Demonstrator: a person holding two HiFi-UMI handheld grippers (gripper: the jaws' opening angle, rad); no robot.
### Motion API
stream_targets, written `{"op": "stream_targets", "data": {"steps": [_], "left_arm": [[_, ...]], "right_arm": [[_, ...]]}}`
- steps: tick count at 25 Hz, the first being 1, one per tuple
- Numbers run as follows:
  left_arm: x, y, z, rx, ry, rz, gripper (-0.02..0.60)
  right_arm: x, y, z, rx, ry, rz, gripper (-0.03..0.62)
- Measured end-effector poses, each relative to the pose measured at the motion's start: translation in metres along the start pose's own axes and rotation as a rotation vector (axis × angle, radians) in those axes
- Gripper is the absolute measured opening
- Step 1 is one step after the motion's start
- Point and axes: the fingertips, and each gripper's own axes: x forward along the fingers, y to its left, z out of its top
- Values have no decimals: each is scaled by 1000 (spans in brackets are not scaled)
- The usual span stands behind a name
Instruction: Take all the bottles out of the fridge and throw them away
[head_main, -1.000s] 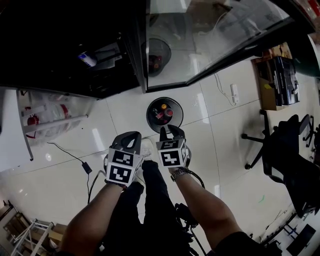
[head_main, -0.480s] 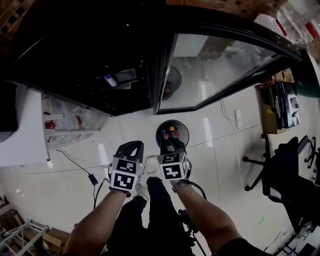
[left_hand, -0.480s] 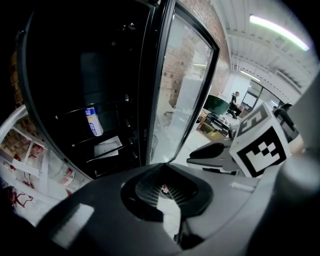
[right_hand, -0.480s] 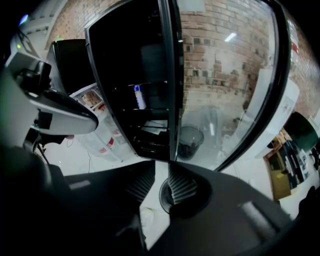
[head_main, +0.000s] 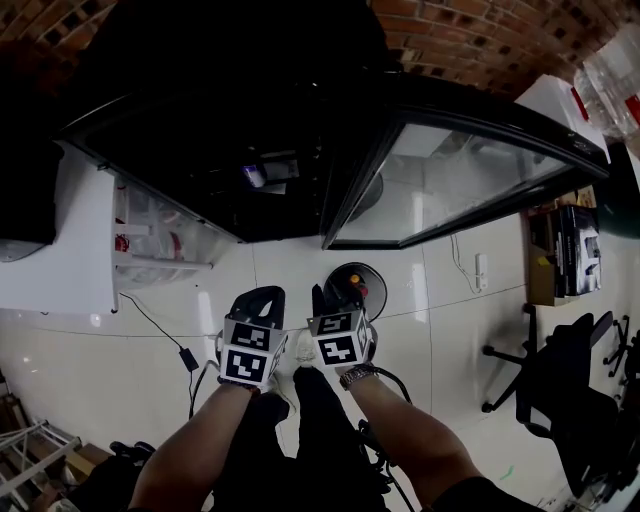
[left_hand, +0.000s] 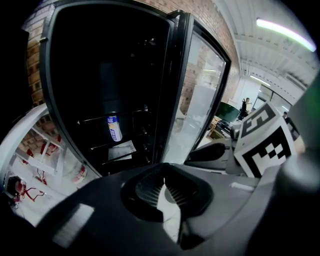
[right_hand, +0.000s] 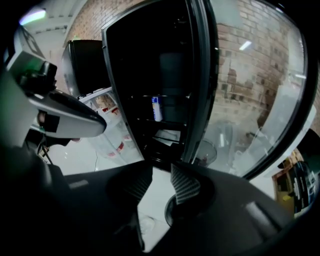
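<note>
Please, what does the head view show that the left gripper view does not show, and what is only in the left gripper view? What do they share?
Only the head view: the round bin on the floor and the person's forearms.
Only the left gripper view: the ceiling light and the ribbed pads of the left gripper, tips together with nothing between them.
Both: the black fridge, its open glass door, and one bottle on a shelf inside.
</note>
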Motion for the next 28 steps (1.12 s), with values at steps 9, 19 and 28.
{"op": "stream_targets", "data": {"steps": [9, 19, 28], "left_arm": [[-19, 39, 4, -55, -41, 65, 3], [-31, 92, 14, -77, -83, 105, 3], [-20, 134, 12, -79, -92, 107, 3]], "right_arm": [[20, 30, 46, -85, -39, 52, 143], [55, 55, 103, -119, -83, 62, 166], [111, 55, 146, -108, -122, 31, 213]]}}
